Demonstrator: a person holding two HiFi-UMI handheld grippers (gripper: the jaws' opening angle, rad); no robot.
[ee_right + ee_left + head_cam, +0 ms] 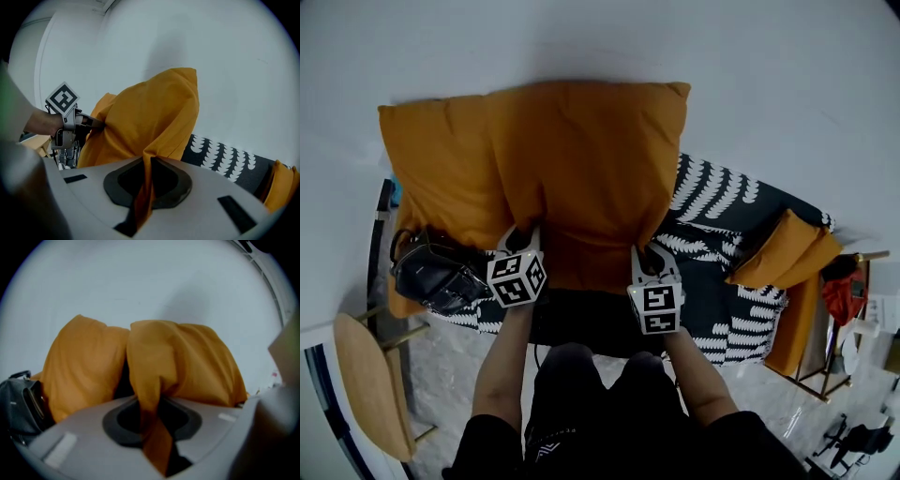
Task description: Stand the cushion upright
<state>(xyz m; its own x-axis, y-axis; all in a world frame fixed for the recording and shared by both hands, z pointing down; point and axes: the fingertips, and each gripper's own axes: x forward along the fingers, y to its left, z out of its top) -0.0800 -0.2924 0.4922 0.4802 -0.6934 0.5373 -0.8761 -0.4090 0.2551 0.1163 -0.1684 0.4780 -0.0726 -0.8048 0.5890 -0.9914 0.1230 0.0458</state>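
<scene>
Orange cushion [591, 178] held up at frame centre, left gripper [523, 239] and right gripper [652, 258] each clamped on its lower edge, black bag [436, 272] at left.

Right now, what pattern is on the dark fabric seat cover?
White fern-like fronds across the dark fabric seat cover; head view shows it best.

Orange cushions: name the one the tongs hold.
The front middle cushion, its lower edge pinched by left tongs and right tongs; the left cushion and the right-end cushion are untouched.
</scene>
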